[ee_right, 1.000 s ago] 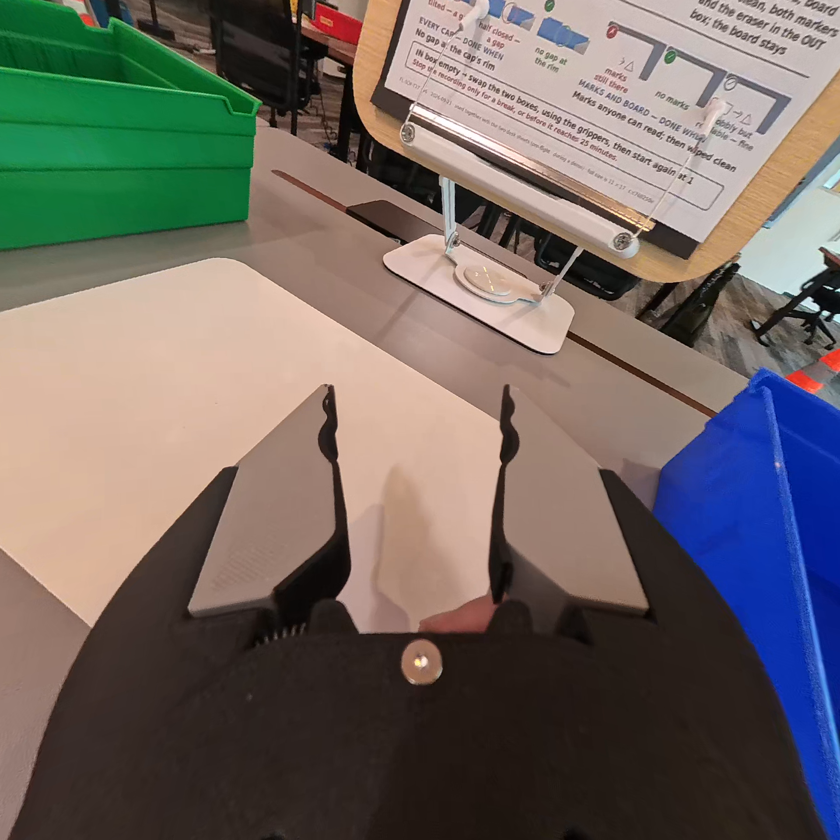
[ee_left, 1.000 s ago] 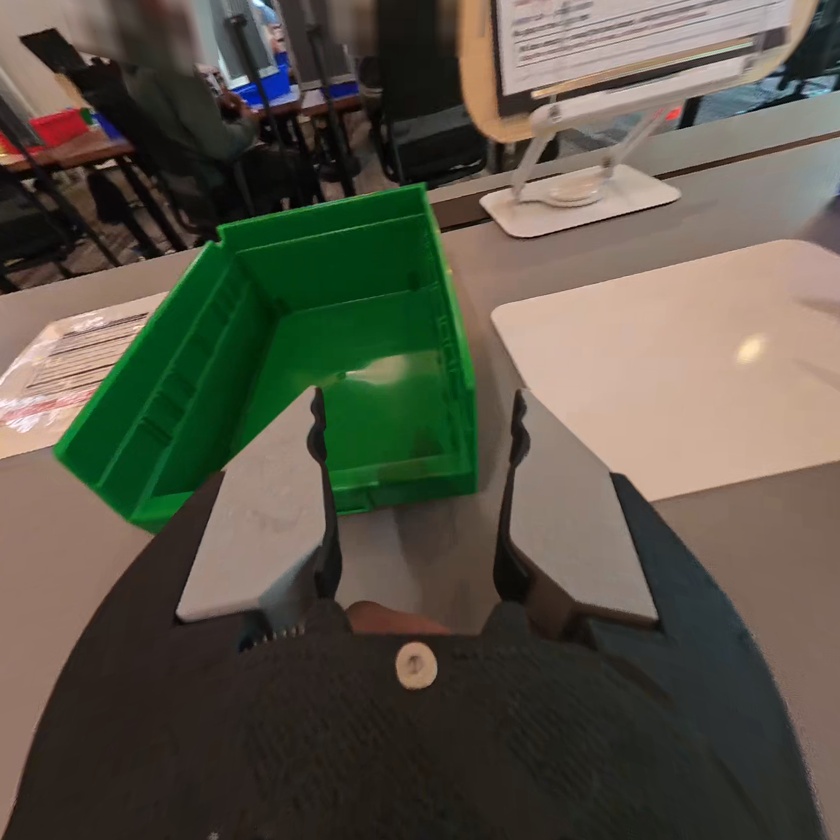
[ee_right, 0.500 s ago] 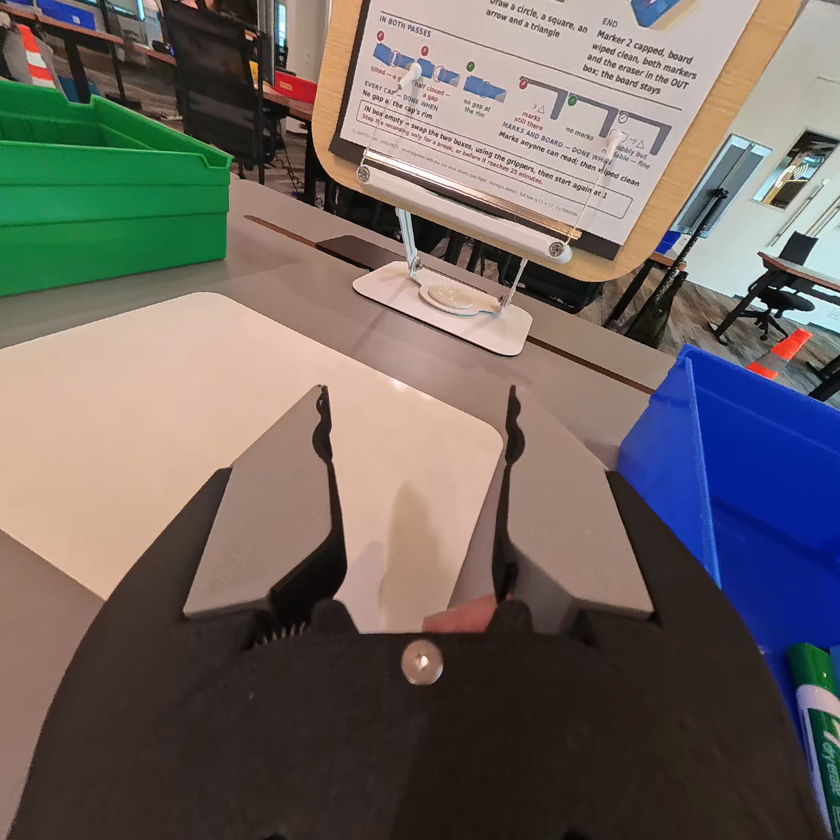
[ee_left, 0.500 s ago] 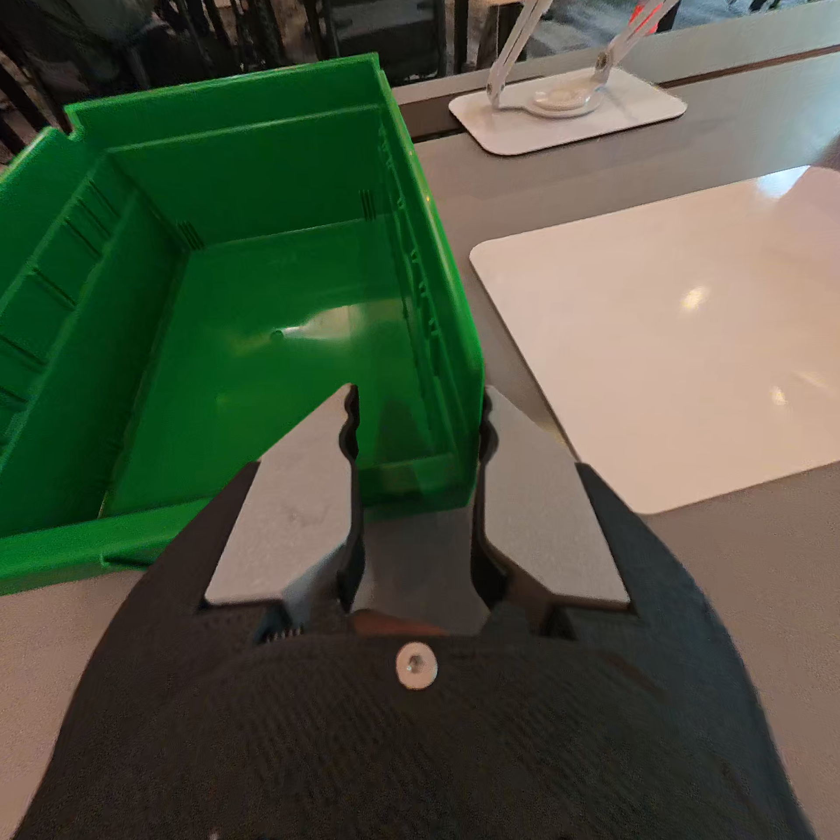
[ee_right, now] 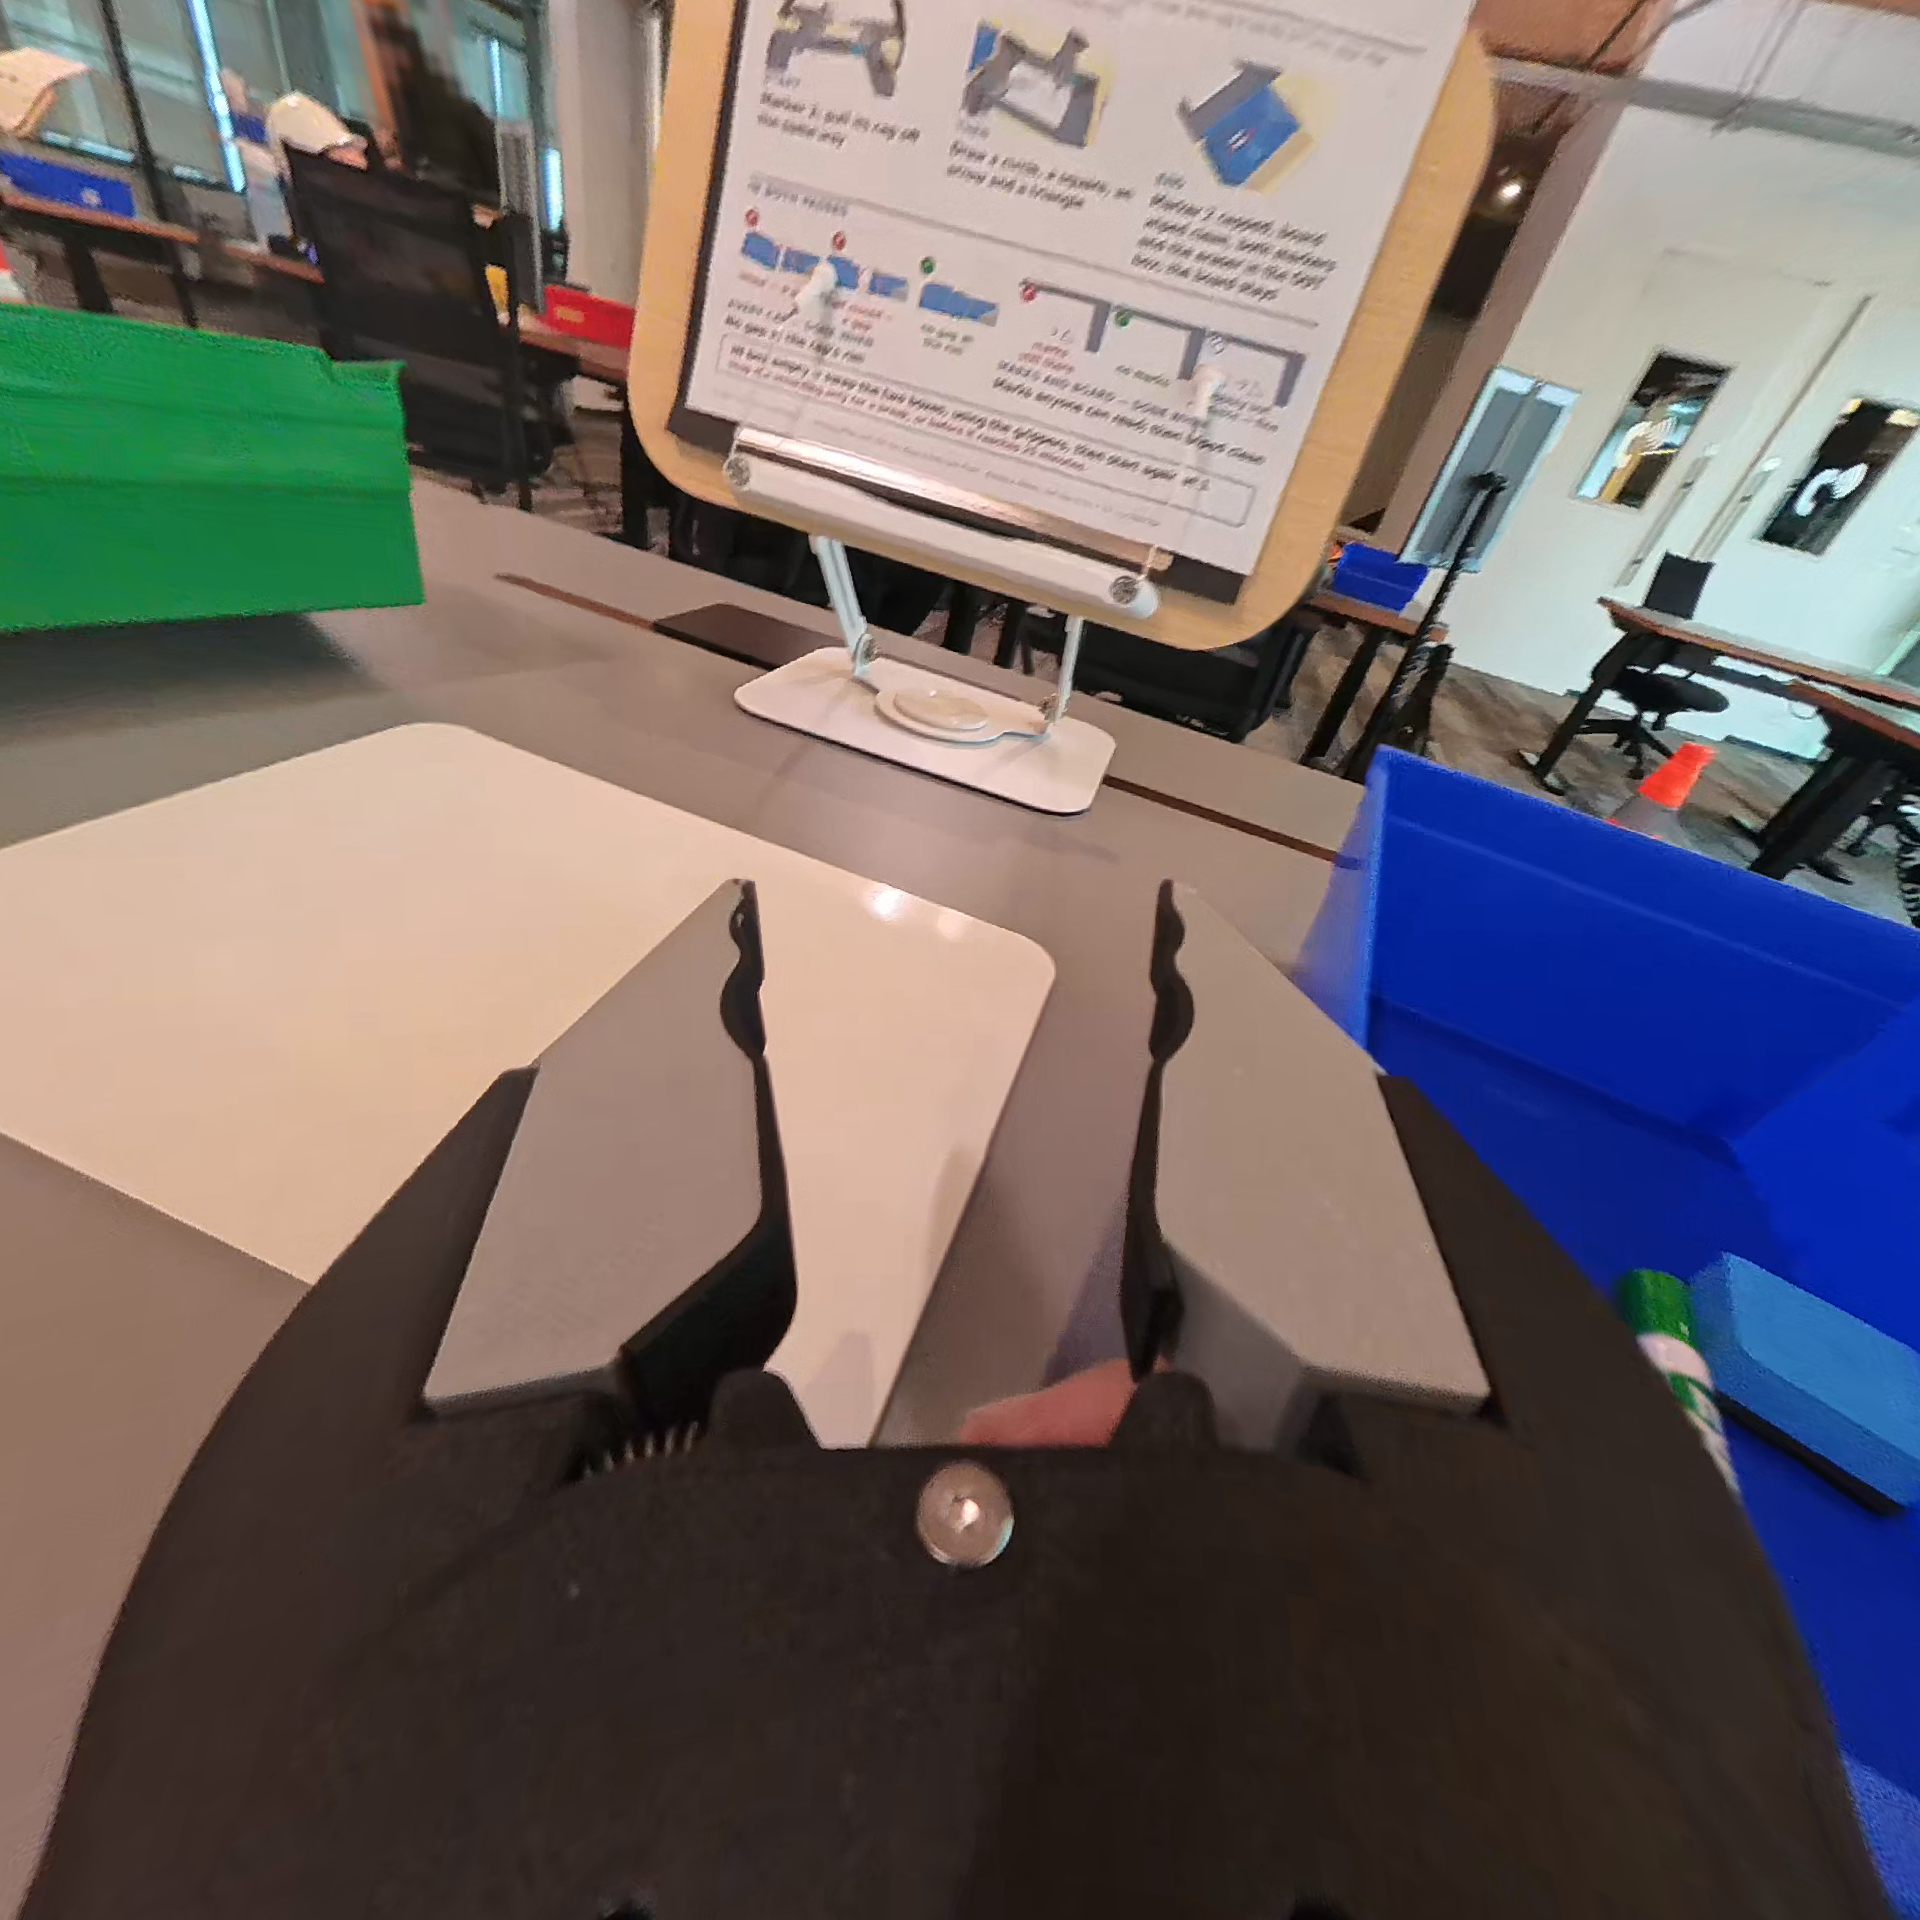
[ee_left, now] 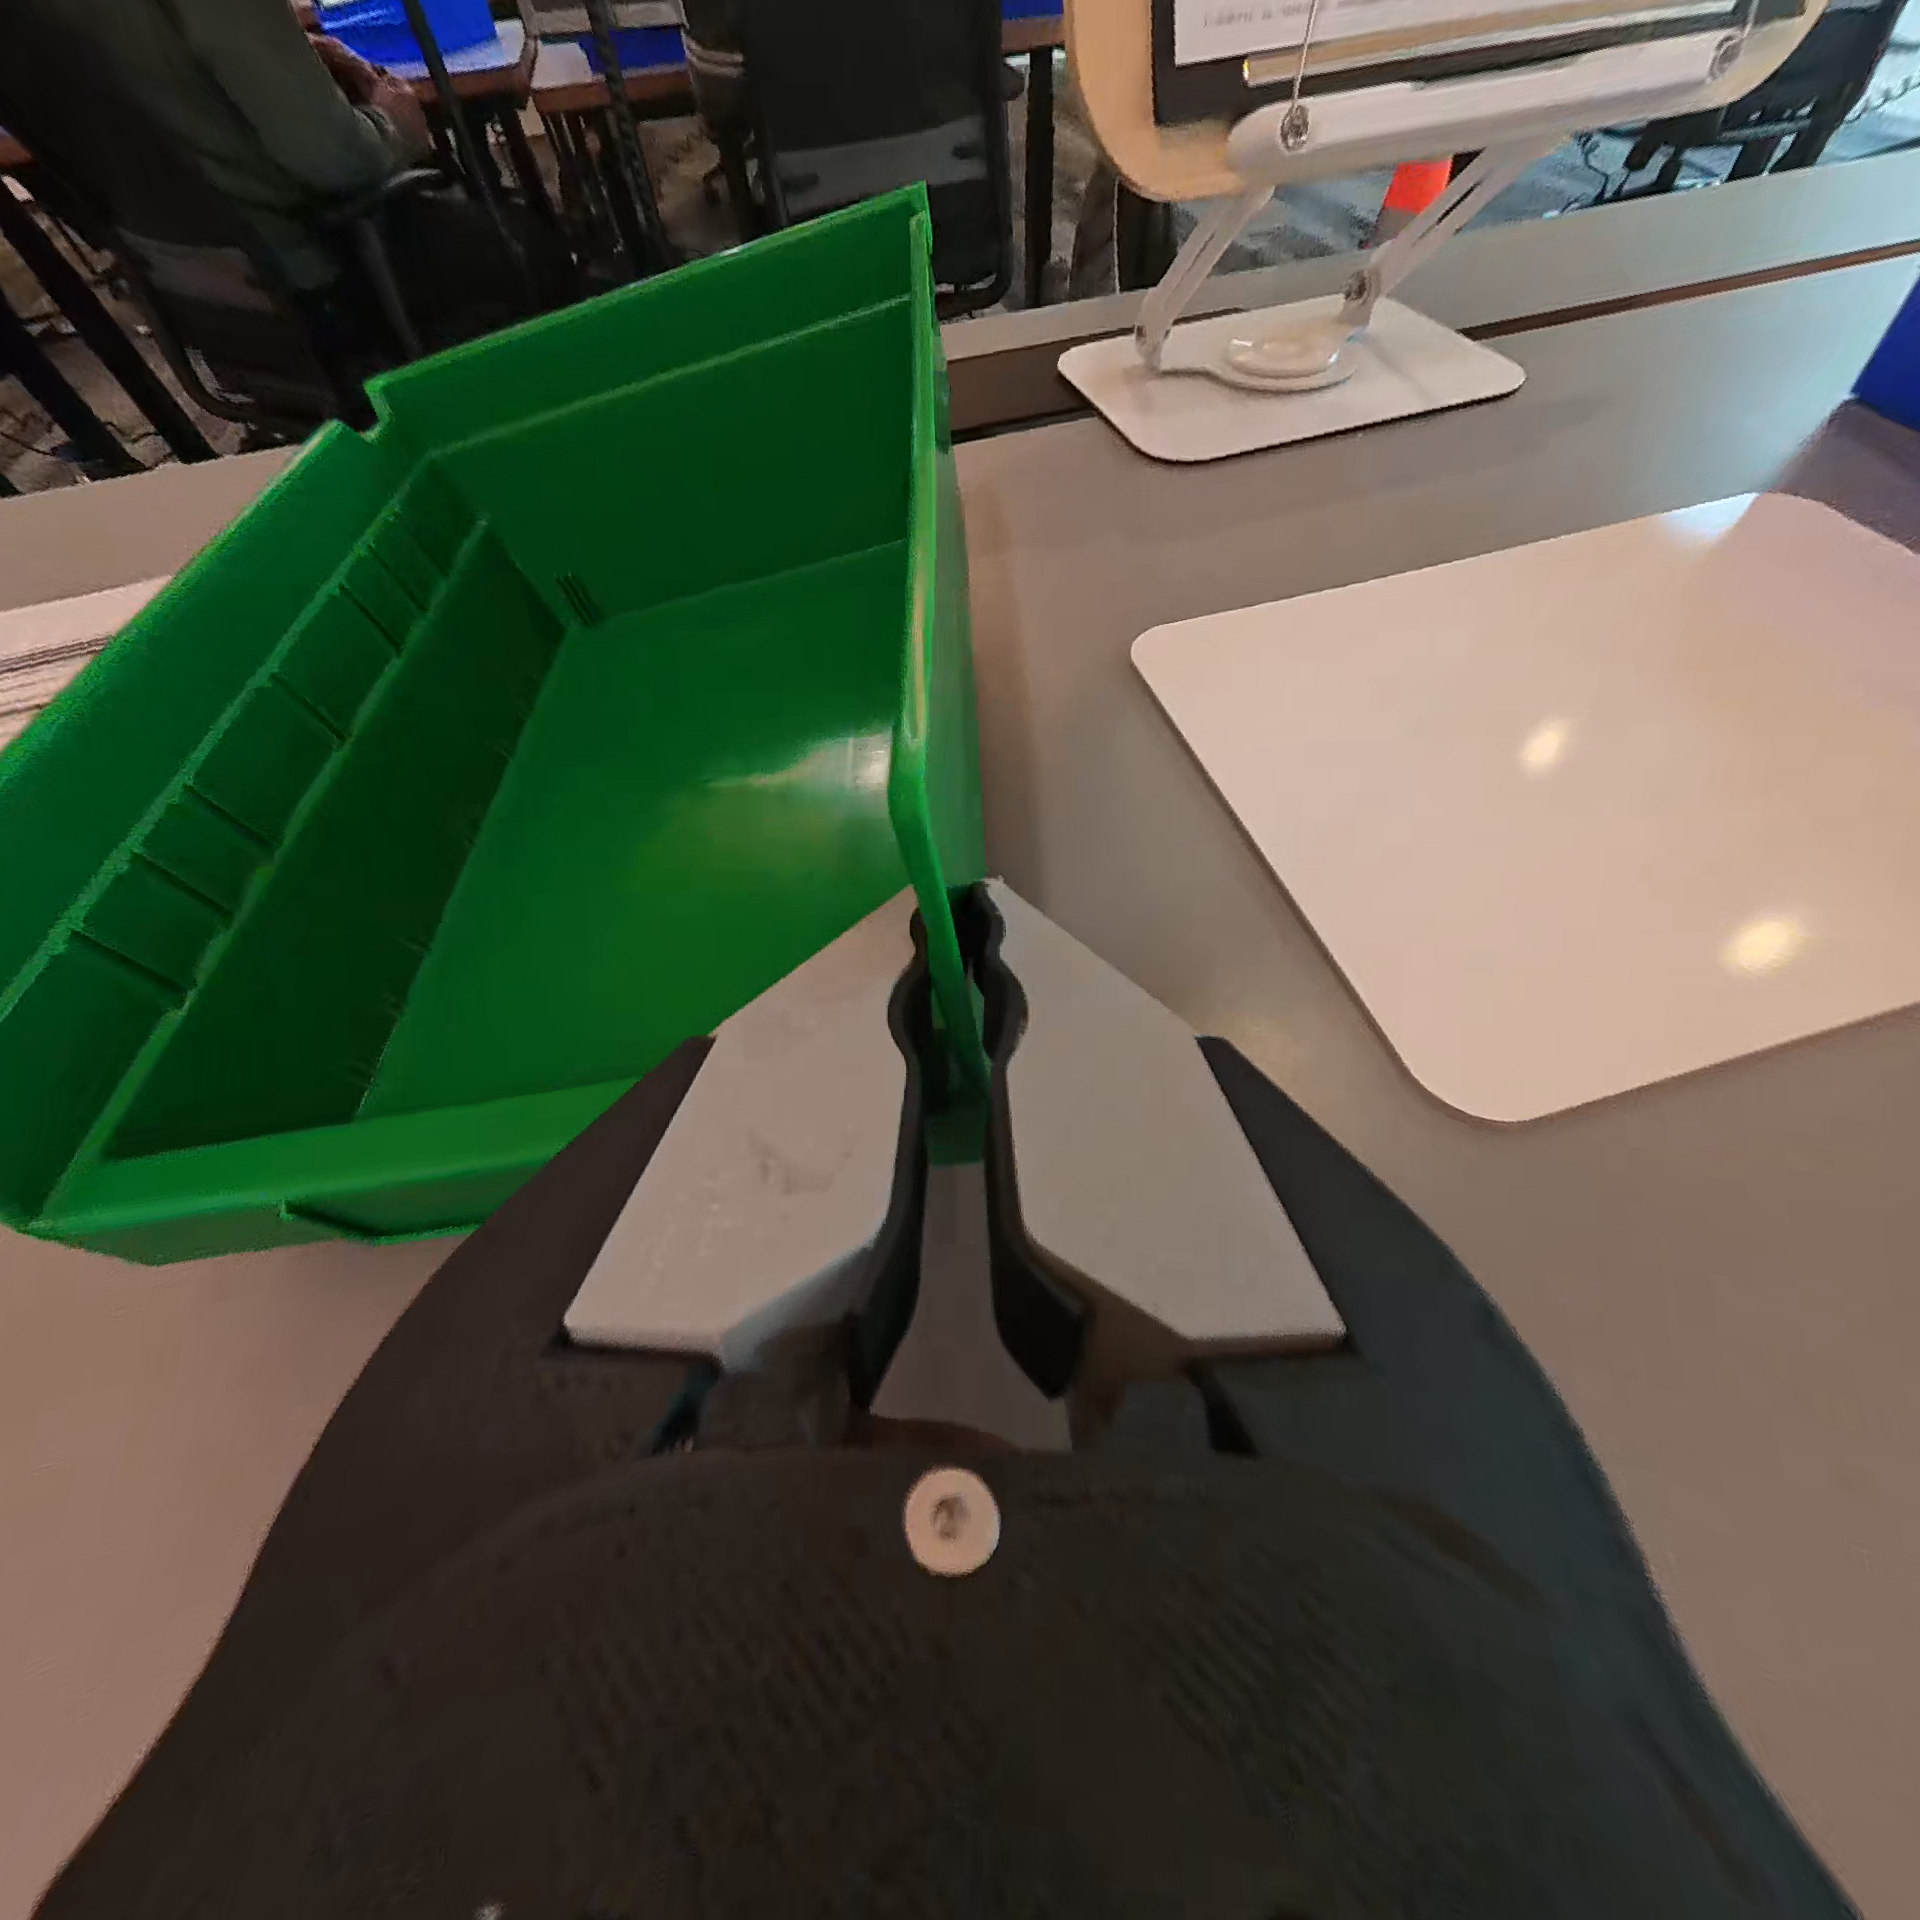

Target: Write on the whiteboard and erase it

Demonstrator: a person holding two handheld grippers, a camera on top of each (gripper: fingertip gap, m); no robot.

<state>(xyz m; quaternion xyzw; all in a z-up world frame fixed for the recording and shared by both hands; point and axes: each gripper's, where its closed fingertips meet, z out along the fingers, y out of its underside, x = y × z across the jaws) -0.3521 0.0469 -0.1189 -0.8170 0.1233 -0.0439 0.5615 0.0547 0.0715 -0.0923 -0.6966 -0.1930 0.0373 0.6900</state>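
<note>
A blank white whiteboard point(ee_left: 1558, 790) lies flat on the grey table; it also shows in the right wrist view point(ee_right: 364, 966). My left gripper point(ee_left: 961, 914) is shut on the right wall of an empty green bin point(ee_left: 582, 790) and holds that side tilted up. My right gripper point(ee_right: 951, 925) is open and empty above the whiteboard's right edge. To its right a blue bin point(ee_right: 1662, 1039) holds a green marker point(ee_right: 1673, 1361) and a blue eraser point(ee_right: 1808, 1371).
An instruction sheet on a wooden board with a white stand point(ee_right: 935, 717) sits behind the whiteboard. The green bin shows at the left of the right wrist view point(ee_right: 197, 488). Papers point(ee_left: 62, 644) lie left of it. Chairs, desks and a seated person lie beyond the table. The grippers' ends are close to 40 cm from one another.
My left gripper closed on the green bin's right wall and tilted the bin up. My right gripper moved right, bringing the blue bin, marker and eraser into view.
</note>
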